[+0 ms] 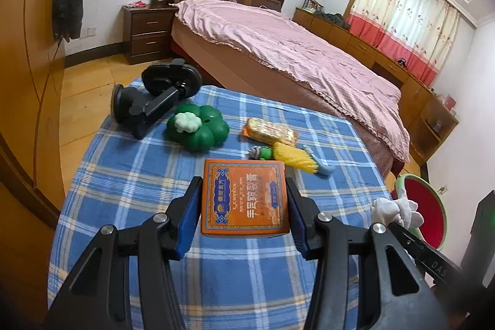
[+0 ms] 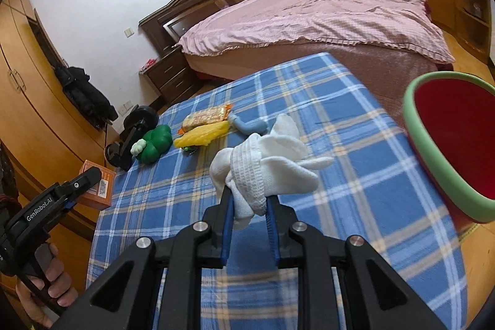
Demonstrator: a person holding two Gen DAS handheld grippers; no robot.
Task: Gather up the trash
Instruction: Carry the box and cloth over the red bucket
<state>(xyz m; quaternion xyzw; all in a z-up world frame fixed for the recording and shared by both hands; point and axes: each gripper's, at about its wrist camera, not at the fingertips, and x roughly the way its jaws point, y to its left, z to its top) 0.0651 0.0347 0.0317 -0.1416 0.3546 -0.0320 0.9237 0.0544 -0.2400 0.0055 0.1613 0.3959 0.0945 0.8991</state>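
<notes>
Two pieces of trash are held at once: an orange box is clamped flat between the pads of the left gripper, and a bundle of white cloth is pinched in the right gripper, its jaws drawn narrow around the wad. Both are carried above the worktop, which is covered by a blue plaid cloth. The red bin with a green rim stands just off the worktop's edge, close to the right gripper, so the cloth bundle is judged to be the piece nearest release. It would best be brought well over the opening before the jaws are widened, since loose ends hang out and could catch on the rim. Still lying on the worktop are a snack packet, a yellow brush, a green pumpkin toy and a black phone mount. Beyond them, a bed is seen.
</notes>
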